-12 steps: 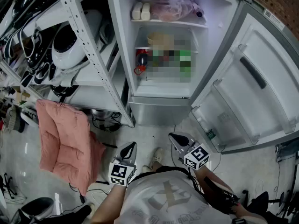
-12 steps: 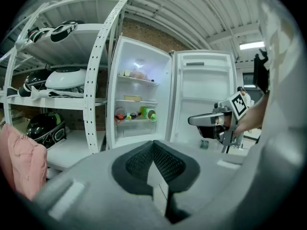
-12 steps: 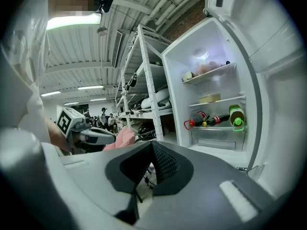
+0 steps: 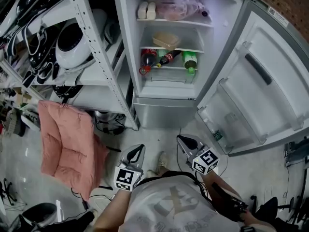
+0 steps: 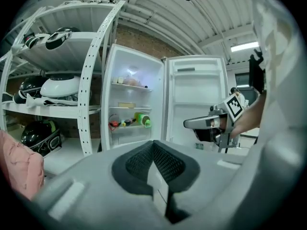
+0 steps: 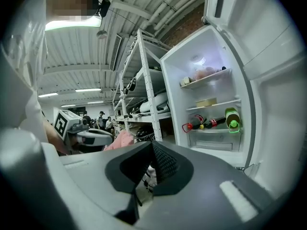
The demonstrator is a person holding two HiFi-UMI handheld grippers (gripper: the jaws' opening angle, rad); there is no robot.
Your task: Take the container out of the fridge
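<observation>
Head view: the fridge (image 4: 164,111) stood open, with the container (image 4: 166,40) on the left half of its middle shelf, above the bottles (image 4: 168,59). The left gripper (image 4: 139,149) and right gripper (image 4: 181,139) hung low, well apart from it.

Left gripper view: its jaws were together, empty.

Right gripper view: its jaws were pressed together on nothing. Only here did distant people (image 6: 100,119) show.

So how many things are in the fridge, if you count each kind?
Bottles: 3 (red-labelled bottle, dark bottle, green bottle)
Tan container: 1
Pink bag: 1
Small white items: 2
Total: 7
</observation>
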